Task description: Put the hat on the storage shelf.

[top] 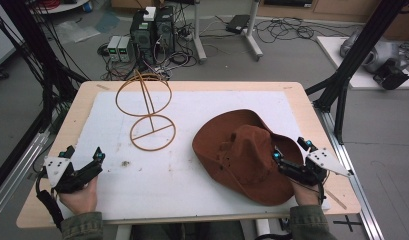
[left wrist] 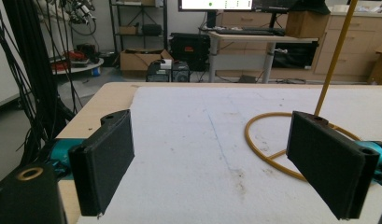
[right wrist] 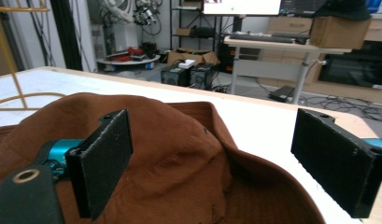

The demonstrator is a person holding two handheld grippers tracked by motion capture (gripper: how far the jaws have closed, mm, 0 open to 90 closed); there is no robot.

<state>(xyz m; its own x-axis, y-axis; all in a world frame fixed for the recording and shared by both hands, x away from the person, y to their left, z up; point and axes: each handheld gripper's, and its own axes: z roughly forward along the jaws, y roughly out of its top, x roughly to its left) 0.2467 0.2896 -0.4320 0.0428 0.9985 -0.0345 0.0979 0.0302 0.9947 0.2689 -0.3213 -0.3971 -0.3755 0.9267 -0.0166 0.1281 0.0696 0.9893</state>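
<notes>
The hat (top: 245,154) lies crown-up on the tabletop (top: 292,105), right of the wire stand (top: 148,111). The right hand-held gripper (top: 291,153) hovers over its brim, jaws wide and empty, likely to lift it. The left hand-held gripper (top: 84,160) waits spread, holding nothing.

**Colours on the table**

Hat (top: 244,155): rust-brown all over, plain, no pattern. Wire stand (top: 150,107): mustard yellow. Table (top: 192,86): pale wood edge; white mat (top: 192,170) on top, with grey-brown smudges. Left tongs (top: 84,162) and right tongs (top: 291,153): matte black jaws, teal accents near the tips, light grey plate with dark dots on each. Sleeves: olive green.
</notes>
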